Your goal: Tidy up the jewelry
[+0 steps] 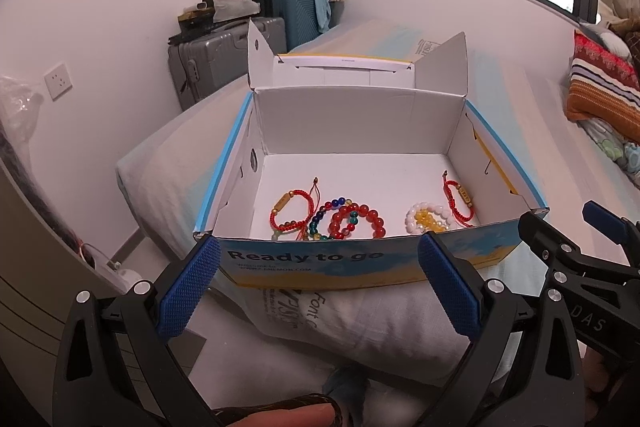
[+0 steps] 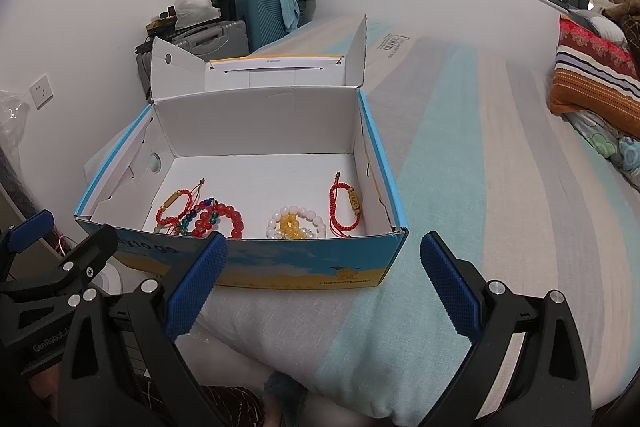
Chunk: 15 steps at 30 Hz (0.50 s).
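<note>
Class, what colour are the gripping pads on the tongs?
Blue, with a fine textured grid, on black arms. The left tongs show their pads best in the left wrist view.

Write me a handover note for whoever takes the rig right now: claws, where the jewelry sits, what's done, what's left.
Left claw: open, empty, in front of the box's near wall.
Right claw: open, empty, same side, toward the right corner.
Open cardboard box sits on the bed, lid flapped back.
Inside, near the front: red cord bracelet, multicolour bead bracelet and red bead bracelet bunched at left; white bead bracelet with yellow beads in it, centre-right; second red cord bracelet at right.
Done: all visible jewelry is in the box.
Left: untangle the left bunch, perhaps; close lid.
</note>
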{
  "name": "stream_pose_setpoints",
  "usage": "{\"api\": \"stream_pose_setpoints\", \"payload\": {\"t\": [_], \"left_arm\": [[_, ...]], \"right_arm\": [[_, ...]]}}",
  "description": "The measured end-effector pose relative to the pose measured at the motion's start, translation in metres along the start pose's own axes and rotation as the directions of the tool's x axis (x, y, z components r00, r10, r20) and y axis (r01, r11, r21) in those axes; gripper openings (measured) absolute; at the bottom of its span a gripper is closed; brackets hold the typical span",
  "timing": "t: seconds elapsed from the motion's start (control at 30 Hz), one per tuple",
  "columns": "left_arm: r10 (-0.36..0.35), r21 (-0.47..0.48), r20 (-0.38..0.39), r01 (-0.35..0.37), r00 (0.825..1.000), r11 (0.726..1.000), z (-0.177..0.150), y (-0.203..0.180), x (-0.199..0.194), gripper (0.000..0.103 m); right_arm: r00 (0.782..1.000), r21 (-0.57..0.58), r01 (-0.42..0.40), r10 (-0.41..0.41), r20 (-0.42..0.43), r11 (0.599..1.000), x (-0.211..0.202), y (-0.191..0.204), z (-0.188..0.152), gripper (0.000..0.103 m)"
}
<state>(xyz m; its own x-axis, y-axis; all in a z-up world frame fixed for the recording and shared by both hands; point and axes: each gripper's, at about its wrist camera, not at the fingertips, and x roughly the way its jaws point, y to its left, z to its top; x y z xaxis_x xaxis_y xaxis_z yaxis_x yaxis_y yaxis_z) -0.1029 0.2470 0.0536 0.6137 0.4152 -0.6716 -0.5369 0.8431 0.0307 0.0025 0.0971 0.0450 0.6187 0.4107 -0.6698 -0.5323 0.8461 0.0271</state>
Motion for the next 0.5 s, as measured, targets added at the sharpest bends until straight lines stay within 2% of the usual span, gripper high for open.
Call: {"api": "stream_pose_setpoints", "payload": {"t": [0.5], "left_arm": [[0.002,0.0,-0.004,-0.002,1.0,1.0,-0.0001,0.0021,0.0006,0.097]], "right_arm": [[1.0,-0.001,-0.001,0.001,0.002,1.0,-0.0009,-0.0002,0.0003,0.093]]}}
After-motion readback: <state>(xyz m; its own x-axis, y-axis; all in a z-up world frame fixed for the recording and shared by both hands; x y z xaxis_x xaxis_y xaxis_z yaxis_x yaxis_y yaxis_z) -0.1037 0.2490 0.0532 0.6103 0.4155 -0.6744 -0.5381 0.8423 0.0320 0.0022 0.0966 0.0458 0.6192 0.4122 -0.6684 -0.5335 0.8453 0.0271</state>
